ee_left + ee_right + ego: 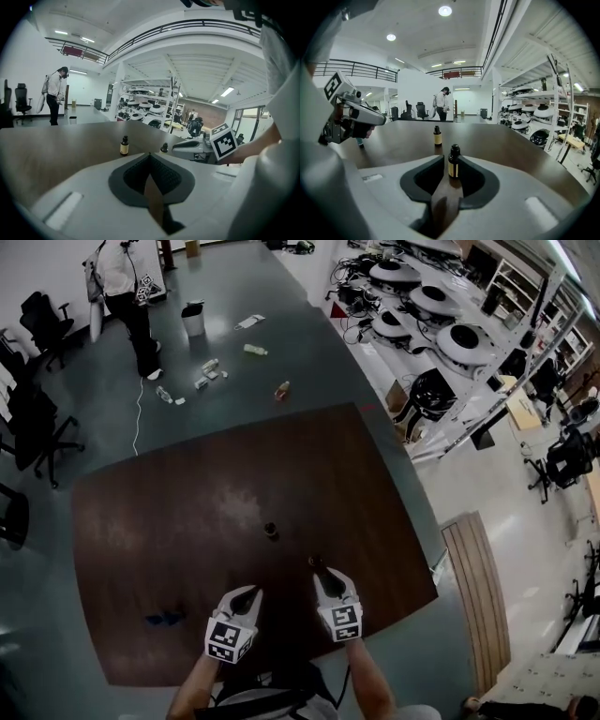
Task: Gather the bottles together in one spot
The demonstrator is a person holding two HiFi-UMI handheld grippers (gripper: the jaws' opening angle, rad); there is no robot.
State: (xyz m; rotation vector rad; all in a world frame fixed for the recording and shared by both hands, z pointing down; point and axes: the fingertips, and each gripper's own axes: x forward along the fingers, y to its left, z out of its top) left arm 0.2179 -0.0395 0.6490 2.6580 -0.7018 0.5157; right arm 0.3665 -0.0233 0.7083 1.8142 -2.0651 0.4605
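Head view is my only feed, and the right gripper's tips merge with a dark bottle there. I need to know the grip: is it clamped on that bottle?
Observer: No. The right gripper has its jaws slightly apart. The small bottle stands upright on the table between them, and the pads seem clear of it.
Operator: And the left gripper?
Observer: The left gripper has its jaws together, with nothing between them.
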